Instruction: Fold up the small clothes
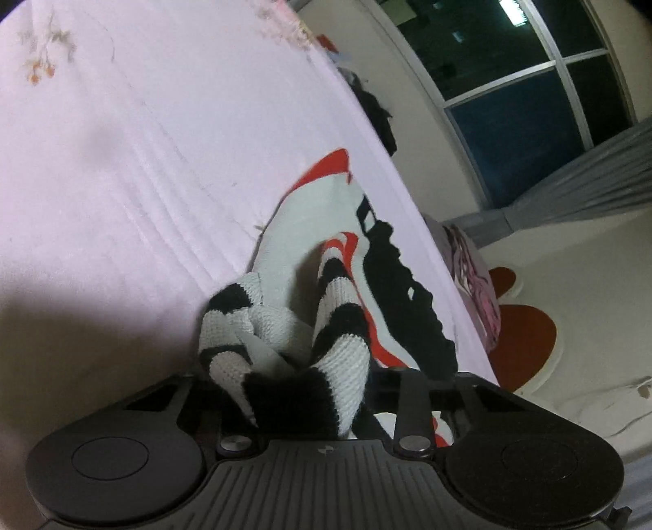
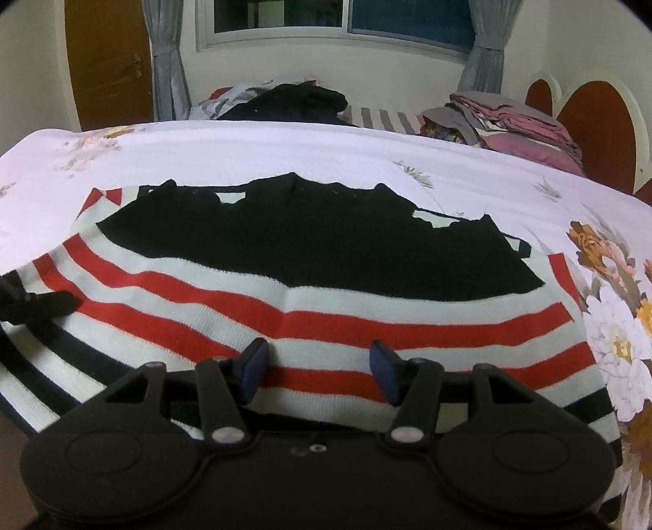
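Right wrist view: sweater [image 2: 326, 301] lies flat on bed sheet [image 2: 285, 151], filling centre. Clothes heap [image 2: 285, 100] behind it at 12 o'clock; folded stack [image 2: 513, 122] at 1 o'clock, headboard [image 2: 599, 126] beside stack at 2. Window [image 2: 346, 20] behind heap, curtains [image 2: 167, 53] either side; door [image 2: 108, 61] at 11 o'clock.

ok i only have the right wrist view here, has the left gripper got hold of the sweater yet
Observer: Yes. The left gripper is shut on the sweater, pinching its black-and-white striped edge.
Operator: is the knit flat there or bunched
Observer: Bunched. It stands up in crumpled folds right at the jaws, while the white and red part further out lies on the pink sheet.
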Demonstrator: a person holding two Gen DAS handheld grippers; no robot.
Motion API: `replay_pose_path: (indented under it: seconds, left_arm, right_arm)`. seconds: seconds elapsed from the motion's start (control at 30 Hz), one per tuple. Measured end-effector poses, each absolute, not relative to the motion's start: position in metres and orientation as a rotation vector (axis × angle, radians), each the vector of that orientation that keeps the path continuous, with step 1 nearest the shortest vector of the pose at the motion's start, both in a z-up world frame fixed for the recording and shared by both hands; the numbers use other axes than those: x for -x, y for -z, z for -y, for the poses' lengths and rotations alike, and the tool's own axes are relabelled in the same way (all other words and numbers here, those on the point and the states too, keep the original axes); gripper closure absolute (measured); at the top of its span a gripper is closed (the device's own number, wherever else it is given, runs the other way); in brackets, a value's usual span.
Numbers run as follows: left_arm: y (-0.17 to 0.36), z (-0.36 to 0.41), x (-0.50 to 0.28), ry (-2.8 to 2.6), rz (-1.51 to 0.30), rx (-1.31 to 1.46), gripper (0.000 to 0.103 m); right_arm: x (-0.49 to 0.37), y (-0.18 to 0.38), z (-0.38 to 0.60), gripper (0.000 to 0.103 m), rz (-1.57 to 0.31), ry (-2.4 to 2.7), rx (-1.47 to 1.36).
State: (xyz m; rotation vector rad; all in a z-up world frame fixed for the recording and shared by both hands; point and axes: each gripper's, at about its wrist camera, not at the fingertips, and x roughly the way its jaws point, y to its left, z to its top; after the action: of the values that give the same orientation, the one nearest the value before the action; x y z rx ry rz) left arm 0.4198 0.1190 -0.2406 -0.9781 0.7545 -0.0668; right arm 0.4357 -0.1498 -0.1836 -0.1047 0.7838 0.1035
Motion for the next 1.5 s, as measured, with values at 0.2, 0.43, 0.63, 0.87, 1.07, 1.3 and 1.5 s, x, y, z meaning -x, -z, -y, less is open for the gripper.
replay_pose_path:
  seconds: [0.2, 0.43, 0.63, 0.87, 1.07, 1.3, 1.5]
  left_arm:
    - [0.208, -0.097, -0.425, 0.072, -0.691, 0.870, 0.082]
    - [0.136, -0.032, -0.440, 0.199, -0.588, 0.616, 0.082]
    - [0.103, 0.042, -0.454, 0.377, -0.574, 0.435, 0.082]
    - [0.131, 0.139, -0.451, 0.532, -0.707, 0.253, 0.082]
    - [0.133, 0.166, -0.433, 0.510, -0.716, 0.114, 0.052]
    - [0.128, 0.166, -0.383, 0.585, -0.729, 0.045, 0.017]
    - [0.109, 0.110, -0.361, 0.508, -0.713, 0.120, 0.017]
  right_arm:
    - [-0.436, 0.181, 0.158, 0.046, -0.780, -0.151, 0.085]
    - [-0.437, 0.168, 0.183, 0.046, -0.780, -0.204, -0.039]
    - [-0.425, 0.145, 0.245, 0.046, -0.736, -0.159, -0.145]
    - [-0.401, 0.142, 0.334, 0.046, -0.746, -0.042, -0.235]
    - [-0.388, 0.143, 0.378, 0.046, -0.753, -0.023, -0.330]
    - [-0.397, 0.127, 0.380, 0.045, -0.737, -0.116, -0.378]
    - [-0.416, 0.132, 0.364, 0.042, -0.790, -0.204, -0.444]
